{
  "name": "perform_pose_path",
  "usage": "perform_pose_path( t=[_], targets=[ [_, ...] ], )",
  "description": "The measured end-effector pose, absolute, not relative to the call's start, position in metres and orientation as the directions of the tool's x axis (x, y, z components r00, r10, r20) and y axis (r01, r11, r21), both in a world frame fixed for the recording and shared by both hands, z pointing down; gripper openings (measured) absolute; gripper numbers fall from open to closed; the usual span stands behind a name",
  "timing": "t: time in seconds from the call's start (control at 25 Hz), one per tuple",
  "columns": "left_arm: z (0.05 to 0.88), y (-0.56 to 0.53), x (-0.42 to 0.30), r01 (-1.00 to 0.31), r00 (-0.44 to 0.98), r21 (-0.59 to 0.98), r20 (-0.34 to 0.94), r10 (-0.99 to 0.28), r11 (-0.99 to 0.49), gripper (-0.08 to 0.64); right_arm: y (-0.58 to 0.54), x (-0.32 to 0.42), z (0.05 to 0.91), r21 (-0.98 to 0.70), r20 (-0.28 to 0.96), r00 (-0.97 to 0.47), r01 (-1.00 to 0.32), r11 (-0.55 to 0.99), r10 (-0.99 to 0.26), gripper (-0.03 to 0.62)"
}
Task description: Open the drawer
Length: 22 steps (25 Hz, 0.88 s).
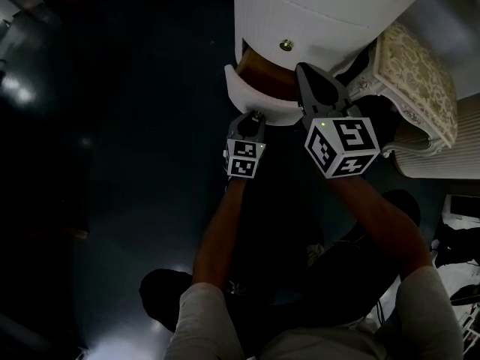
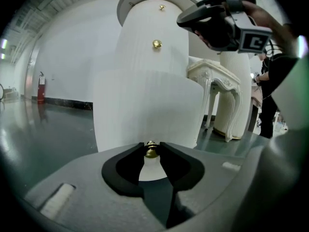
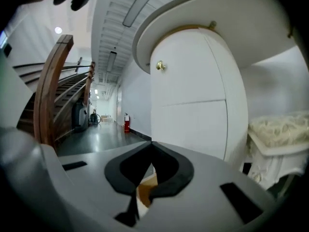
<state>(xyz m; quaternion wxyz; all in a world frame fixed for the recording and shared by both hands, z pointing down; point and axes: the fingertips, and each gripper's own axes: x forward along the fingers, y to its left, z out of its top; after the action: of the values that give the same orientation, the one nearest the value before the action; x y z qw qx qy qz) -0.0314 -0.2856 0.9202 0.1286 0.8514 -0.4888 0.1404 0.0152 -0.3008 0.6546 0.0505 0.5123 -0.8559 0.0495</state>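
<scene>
At the foot of the white round cabinet (image 1: 322,13), seen from the head view, the dark glossy floor (image 1: 112,126) spreads out to its left. Just right of the cabinet stands a cream ornate side table (image 1: 420,73) with carved edges. The drawer (image 1: 240,92) is pulled partly out of the cabinet toward the person, its curved white front well clear of the cabinet's wall and its brown wooden inside showing behind that front. Above the open drawer, the cabinet's next front sits flush and carries a small brass knob (image 1: 286,45).

The right gripper (image 1: 306,70) hangs over the drawer's open inside, close to the cabinet's wall; in its own view its jaws stand tip to tip with nothing between them, and the wood of the drawer shows through the gap below the tips. The left gripper (image 1: 256,118) sits at the drawer's front, on the side away from the cabinet. Its jaws are clamped on the drawer's brass knob (image 2: 151,152), which shows pinched between the two black tips.
</scene>
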Motion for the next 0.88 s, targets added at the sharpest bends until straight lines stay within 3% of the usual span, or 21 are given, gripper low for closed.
perform_pose_path(
  t=[0.16, 0.48, 0.88],
  targets=[
    [0.922, -0.276, -0.039, -0.847, 0.516, 0.08, 0.359, -0.778, -0.525, 0.107, -0.298, 0.025, 0.658, -0.041, 0.161, -0.455, -0.89, 0.454, -0.876, 0.015],
    [0.922, -0.271, -0.041, -0.875, 0.478, 0.134, 0.378, -0.793, -0.464, 0.106, -0.281, 0.093, 0.725, -0.408, 0.386, -0.364, -0.892, 0.197, -0.848, 0.015],
    [0.919, -0.271, -0.039, -0.887, 0.453, 0.11, 0.384, -0.805, -0.448, 0.106, -0.273, 0.108, 0.694, -0.222, 0.335, -0.339, -0.935, 0.276, -0.879, 0.015]
  ],
)
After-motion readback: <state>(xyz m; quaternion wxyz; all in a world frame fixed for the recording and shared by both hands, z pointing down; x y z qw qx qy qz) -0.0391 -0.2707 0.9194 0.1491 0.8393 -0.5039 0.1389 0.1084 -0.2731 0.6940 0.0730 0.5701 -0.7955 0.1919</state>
